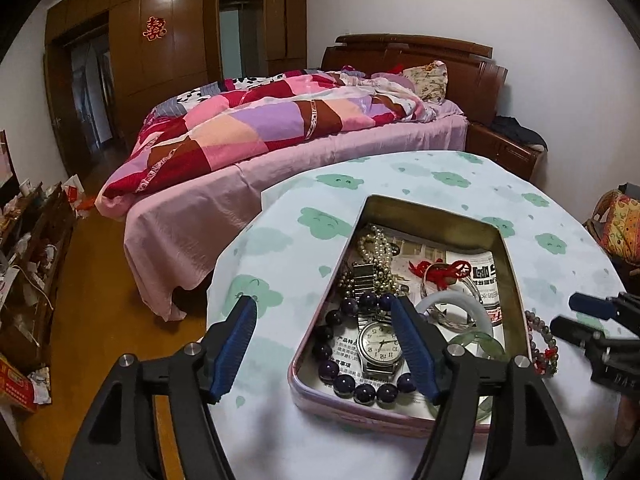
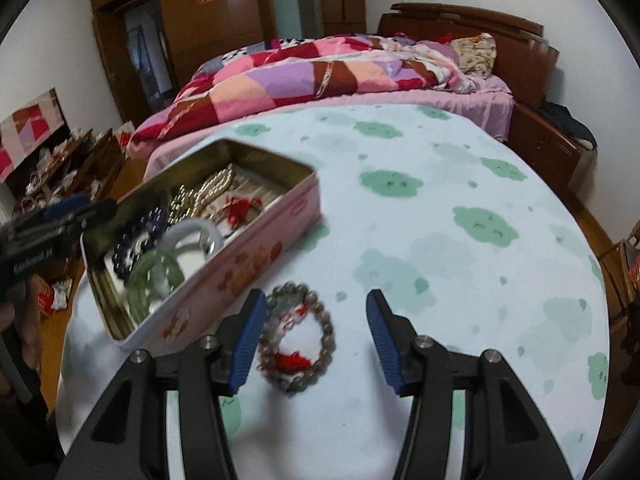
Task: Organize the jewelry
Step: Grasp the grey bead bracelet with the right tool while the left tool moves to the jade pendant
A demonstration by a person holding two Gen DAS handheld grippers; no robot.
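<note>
Bracelet [image 2: 296,334] btwn right hand-held gripper [image 2: 316,338] fingers

Worktop [image 2: 440,240]: round, covered with a pale cloth printed with green cloud shapes. Lying directly on it: an open pink tin [image 2: 240,264] with jewelry inside, and a grey bead bracelet [image 2: 298,340] with red thread, flat just beside the tin's long side.

Tin wall [image 2: 224,280]: raised beside the beaded bracelet [image 2: 296,334], blocking its left.
Tablecloth [image 2: 460,280]: left bare to the right.
Tin interior [image 1: 440,280]: crowded with jewelry.
</note>
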